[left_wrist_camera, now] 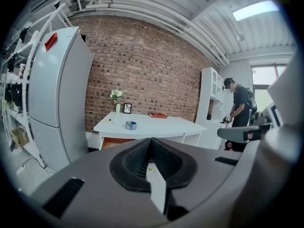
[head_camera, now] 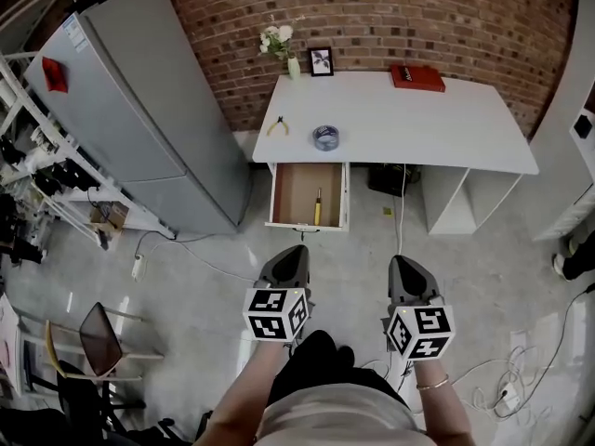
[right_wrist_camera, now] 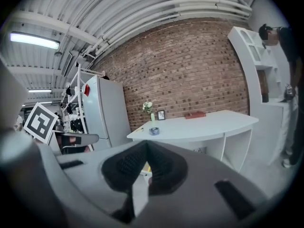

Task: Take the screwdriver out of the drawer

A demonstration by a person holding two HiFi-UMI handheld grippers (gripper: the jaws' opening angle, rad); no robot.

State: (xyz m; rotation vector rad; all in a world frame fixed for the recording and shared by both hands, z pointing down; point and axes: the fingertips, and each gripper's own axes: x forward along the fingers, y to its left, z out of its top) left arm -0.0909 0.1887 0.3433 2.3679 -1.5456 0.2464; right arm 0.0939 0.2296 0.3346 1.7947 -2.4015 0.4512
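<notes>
Both claws are closed and empty. The left gripper has its pads pressed together at the tips in its own view, with nothing between them. The right gripper looks the same, though its view is dimmer and a thin pale sliver shows below the tips, so it is probably fully shut.

In the head view the left gripper and right gripper sit side by side over the grey floor, both pointing towards the desk and well short of it.

The screwdriver is in the open drawer, lying along the right wall with its yellow handle towards the drawer front. Neither gripper is touching it. The drawer is pulled out from under the left end of the white desk, and nothing else can be made out inside it.

On the desktop:
- pliers at the left edge
- tape roll just right of the pliers
- vase of flowers and a picture frame at the back, against the brick wall
- red book back right

A grey fridge stands left of the desk, close to it. A chair is at the lower left.

The left gripper view shows the drawer's brown inside under the desk, but the screwdriver can't be seen from there. It also shows a person standing off to the right by the white shelving.
</notes>
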